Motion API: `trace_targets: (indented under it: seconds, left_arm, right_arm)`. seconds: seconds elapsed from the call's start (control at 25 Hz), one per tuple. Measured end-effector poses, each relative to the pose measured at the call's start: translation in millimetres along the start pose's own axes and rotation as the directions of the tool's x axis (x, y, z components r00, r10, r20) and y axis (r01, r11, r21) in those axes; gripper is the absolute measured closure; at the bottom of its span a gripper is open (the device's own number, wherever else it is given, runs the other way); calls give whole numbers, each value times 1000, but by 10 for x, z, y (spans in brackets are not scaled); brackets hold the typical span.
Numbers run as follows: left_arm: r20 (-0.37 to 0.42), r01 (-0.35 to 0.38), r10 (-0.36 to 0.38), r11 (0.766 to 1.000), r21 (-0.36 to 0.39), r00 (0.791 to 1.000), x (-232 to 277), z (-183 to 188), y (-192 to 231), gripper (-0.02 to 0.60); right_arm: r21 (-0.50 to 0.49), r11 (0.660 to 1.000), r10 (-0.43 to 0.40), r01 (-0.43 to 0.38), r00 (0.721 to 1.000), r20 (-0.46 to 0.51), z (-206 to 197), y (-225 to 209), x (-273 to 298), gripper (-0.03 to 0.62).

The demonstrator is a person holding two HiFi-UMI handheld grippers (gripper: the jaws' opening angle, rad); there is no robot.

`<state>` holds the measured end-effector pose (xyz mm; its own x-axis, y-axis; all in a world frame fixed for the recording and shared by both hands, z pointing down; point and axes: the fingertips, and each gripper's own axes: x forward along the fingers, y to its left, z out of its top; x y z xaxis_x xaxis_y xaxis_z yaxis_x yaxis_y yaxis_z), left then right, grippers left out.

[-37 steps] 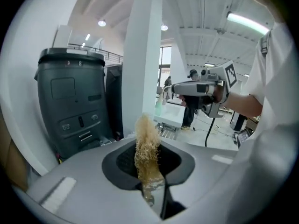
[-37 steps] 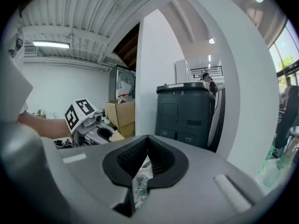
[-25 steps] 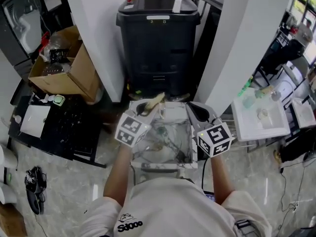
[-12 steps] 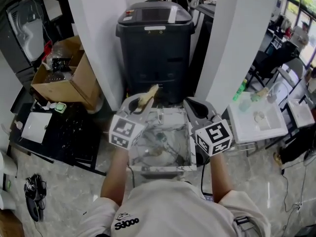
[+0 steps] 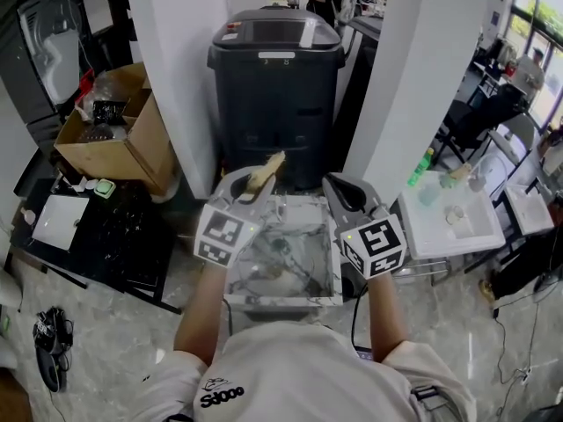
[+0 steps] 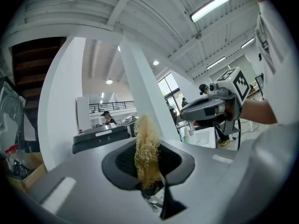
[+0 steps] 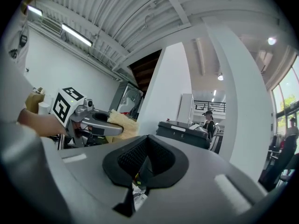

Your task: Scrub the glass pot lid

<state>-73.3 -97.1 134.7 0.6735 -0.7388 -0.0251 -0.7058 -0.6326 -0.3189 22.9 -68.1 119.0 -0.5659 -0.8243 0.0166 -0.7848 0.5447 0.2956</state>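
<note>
Only overhead, sink (image 5: 299,300) (scrubber (image 6: 147,148) in left gripper (image 6: 149,176))

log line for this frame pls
left gripper: shut on yellow scrubber | right gripper: shut, empty | both over marble table | scrubber touches nothing

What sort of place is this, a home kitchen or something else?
Probably an open workshop or lab hall, not a home kitchen: bare white pillars, a ribbed ceiling with strip lights, a large black machine and a cardboard box of parts.
</note>
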Motion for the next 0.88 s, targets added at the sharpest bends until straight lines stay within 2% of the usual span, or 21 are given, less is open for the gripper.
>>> trace_targets:
  seconds: [0.88]
  left_arm:
    - [29, -34, 34, 999, -1, 999, -162, 124, -75, 518]
  right_arm:
    - [-29, 999, -13, 13, 1000, 0, 54, 75, -145, 592]
